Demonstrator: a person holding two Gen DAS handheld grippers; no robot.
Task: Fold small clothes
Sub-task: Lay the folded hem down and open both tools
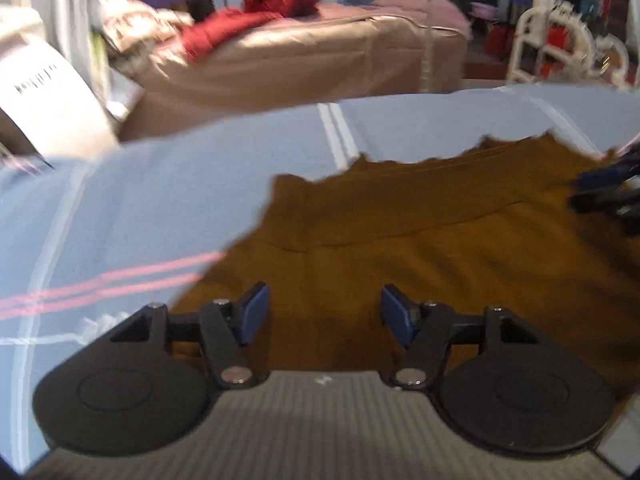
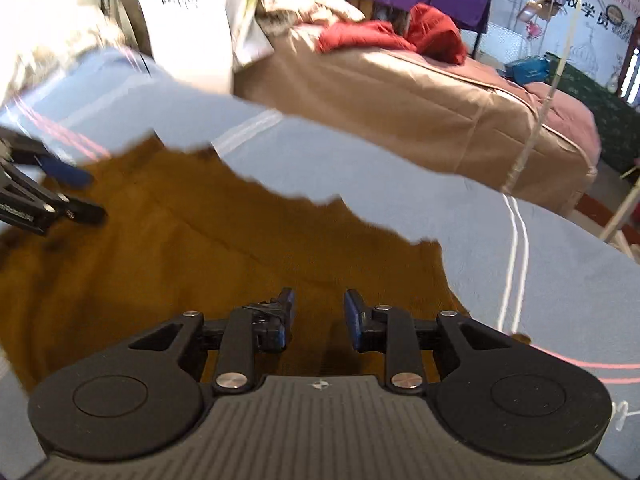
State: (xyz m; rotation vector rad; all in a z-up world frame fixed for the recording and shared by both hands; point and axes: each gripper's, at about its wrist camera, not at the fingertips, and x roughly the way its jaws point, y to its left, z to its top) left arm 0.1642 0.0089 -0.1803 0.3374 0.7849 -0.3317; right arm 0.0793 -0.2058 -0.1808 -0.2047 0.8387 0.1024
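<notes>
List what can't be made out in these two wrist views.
- Mustard-brown knit garment: near part hidden behind the left tongs body; garment type unclear.
- Right tongs: cut off by the left view's right edge, blurred.
- Print on the white curved panel: too small, blurred.

mustard-brown garment, pale-blue striped sheet

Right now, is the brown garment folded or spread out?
Mostly spread: the brown garment lies flat on the blue sheet, one seam crossing it. Whether it is already folded once, cannot tell.
</notes>
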